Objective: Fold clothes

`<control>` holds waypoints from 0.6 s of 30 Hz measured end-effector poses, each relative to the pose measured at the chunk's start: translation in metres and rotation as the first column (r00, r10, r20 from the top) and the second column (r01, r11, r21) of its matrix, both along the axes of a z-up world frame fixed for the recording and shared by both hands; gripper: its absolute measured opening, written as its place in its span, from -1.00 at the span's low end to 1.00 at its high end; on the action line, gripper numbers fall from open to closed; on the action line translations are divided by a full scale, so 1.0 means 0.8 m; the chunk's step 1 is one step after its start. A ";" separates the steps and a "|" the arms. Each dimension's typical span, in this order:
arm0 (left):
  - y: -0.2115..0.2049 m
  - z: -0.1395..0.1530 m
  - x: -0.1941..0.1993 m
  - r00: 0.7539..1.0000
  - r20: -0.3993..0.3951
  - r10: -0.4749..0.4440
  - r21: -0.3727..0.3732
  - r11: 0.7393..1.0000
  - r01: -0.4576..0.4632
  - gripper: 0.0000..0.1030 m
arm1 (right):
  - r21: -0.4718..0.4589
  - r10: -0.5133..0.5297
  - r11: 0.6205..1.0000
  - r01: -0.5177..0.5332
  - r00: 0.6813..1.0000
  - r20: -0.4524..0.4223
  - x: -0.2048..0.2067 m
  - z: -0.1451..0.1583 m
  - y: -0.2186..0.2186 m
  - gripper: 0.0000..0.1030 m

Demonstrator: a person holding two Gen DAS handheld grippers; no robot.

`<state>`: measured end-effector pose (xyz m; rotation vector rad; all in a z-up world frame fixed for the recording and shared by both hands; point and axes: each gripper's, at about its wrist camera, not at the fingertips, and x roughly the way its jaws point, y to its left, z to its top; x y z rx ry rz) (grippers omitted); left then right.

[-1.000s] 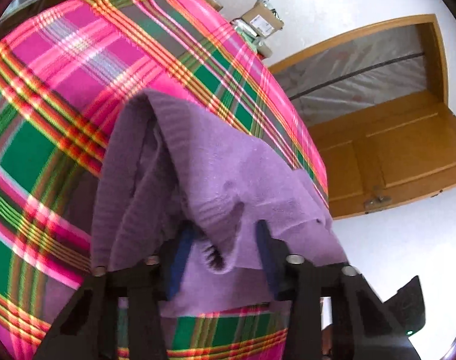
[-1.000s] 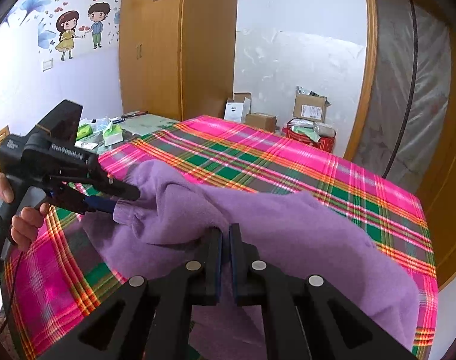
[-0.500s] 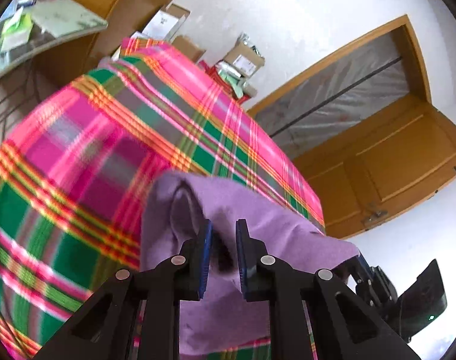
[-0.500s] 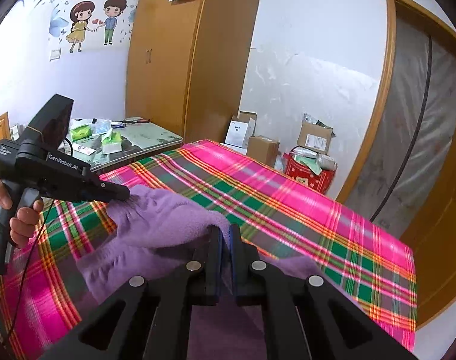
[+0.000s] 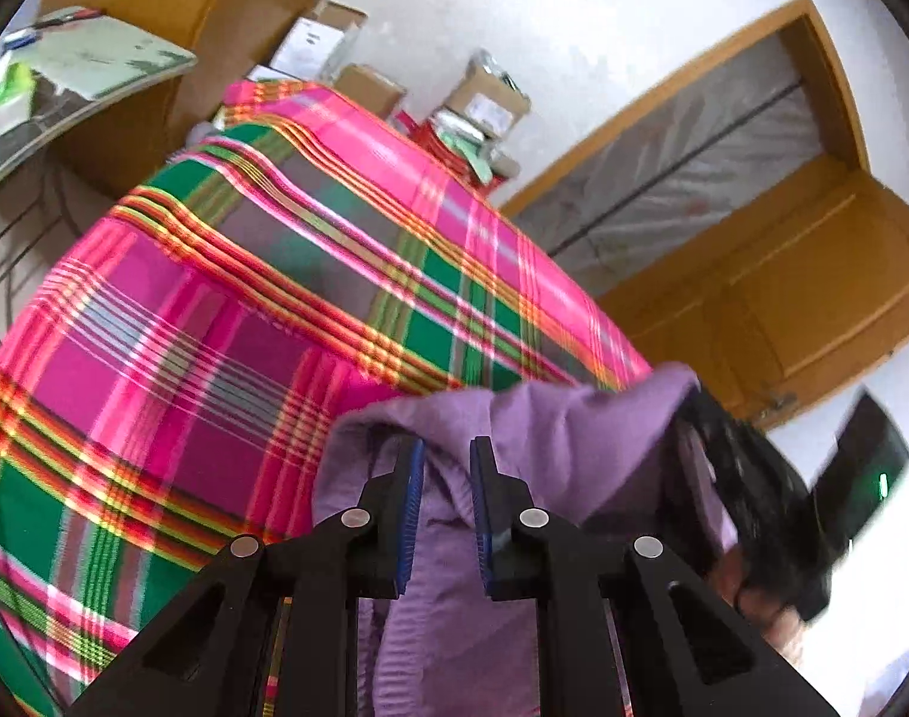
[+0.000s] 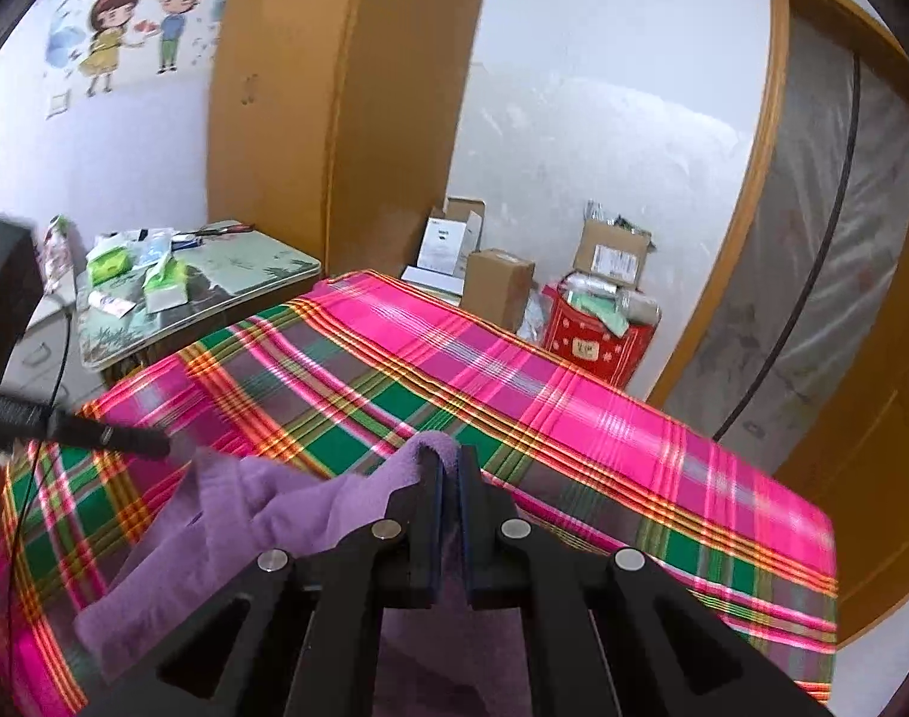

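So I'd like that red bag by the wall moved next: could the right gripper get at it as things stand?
Probably not: the right gripper is shut on the purple garment, and the bed lies between it and the red bag.

The purple garment (image 5: 574, 430) is a soft knitted cloth, matt and slightly fuzzy, with fine ribbing where it hangs between the left gripper's (image 5: 442, 472) fingers. The plaid bedcover (image 6: 514, 382) is a smooth woven cloth with a faint sheen on its pink bands. Both grippers look like matt black plastic with round bright metal pins; the right gripper (image 6: 447, 478) carries dark blue pads that look rubbery. The wardrobe (image 6: 334, 89) and door frame (image 6: 771, 119) are smooth varnished wood. Cardboard boxes (image 6: 499, 287) are plain matt paperboard. The side tabletop (image 6: 251, 263) shines like glass, and the doorway is covered by a translucent plastic sheet (image 6: 825, 275).
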<state>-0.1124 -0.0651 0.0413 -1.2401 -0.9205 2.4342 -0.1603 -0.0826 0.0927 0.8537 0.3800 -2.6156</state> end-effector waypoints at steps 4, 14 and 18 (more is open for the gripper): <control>0.007 -0.006 -0.002 1.000 0.017 -0.026 -0.032 0.999 0.027 -0.67 | -0.014 -0.045 0.999 0.046 0.998 0.041 -0.032 -0.012 0.008 -0.91; 0.012 -0.023 -0.003 0.996 0.062 -0.063 -0.081 0.994 0.068 -0.47 | -0.106 -0.166 0.975 0.195 0.958 0.233 -0.119 -0.045 0.030 -0.91; 0.012 -0.030 -0.004 0.994 0.084 -0.071 -0.095 0.992 0.079 -0.47 | -0.116 -0.205 0.963 0.243 0.942 0.267 -0.141 -0.055 0.038 -0.91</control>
